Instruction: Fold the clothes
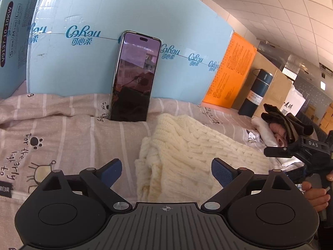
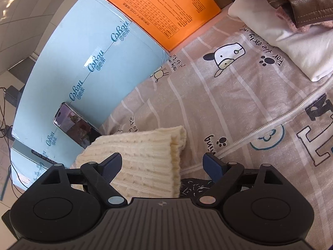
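Looking along the left gripper [image 1: 166, 171], its fingers spread wide and empty, the cream knit sweater [image 1: 187, 152] lies folded on the striped bedsheet [image 1: 62, 137] below the propped phone [image 1: 135, 77].

From the right gripper [image 2: 163, 164], likewise spread, the sweater's doubled edge looks finished; the clothes pile [image 2: 291, 31] beyond seems left, partly cut off.

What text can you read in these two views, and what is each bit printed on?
"CoRou" with "可心柔": repeated along the blue carton.
"V9137-10-10KW", "S M L": carton's end panel.
"DAS": right gripper, seen from the left wrist.
"For the early": printed bedsheet.
Orange carton: table print too small.
Dark bottle label: too small.
White bag: characters blurred.
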A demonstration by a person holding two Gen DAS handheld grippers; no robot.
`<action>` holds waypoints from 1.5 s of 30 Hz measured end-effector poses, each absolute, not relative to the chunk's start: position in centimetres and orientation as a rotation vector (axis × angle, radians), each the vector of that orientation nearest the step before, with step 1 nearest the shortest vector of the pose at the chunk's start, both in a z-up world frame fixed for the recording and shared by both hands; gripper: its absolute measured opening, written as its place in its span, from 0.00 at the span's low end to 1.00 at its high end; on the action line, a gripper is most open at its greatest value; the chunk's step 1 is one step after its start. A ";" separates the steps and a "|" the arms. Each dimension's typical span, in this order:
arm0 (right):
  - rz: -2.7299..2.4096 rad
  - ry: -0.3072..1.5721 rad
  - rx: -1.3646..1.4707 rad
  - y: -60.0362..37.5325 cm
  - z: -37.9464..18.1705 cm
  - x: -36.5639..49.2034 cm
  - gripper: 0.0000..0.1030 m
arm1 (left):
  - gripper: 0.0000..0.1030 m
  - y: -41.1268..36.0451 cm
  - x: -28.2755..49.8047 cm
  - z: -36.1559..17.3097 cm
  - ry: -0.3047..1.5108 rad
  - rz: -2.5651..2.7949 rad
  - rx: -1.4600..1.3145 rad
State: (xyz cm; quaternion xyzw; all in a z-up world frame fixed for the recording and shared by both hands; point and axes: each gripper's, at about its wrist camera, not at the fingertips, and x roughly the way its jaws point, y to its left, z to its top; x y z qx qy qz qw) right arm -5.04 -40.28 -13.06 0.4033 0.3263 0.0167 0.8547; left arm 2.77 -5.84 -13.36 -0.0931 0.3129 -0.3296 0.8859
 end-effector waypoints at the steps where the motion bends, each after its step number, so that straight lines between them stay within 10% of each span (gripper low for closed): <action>1: 0.043 0.684 0.841 -40.2 -13.0 -4.8 0.83 | 0.95 -5.5 2.3 -13.3 0.660 -0.686 -0.214; 16: 0.164 0.702 0.850 -38.4 -14.3 -2.0 0.85 | 0.95 -3.5 0.8 -14.5 0.940 -0.803 -0.413; 30: 0.284 0.680 0.863 -36.3 -14.7 -3.2 0.66 | 0.99 -7.8 2.8 -16.9 0.686 -0.784 -0.534; 38: 0.284 0.613 0.804 -35.6 -14.5 -4.0 0.38 | 0.48 -6.9 2.6 -17.0 0.647 -0.774 -0.476; 45: 0.303 0.545 0.743 -35.5 -14.3 -4.4 0.20 | 0.41 -6.5 1.4 -16.2 0.588 -0.754 -0.432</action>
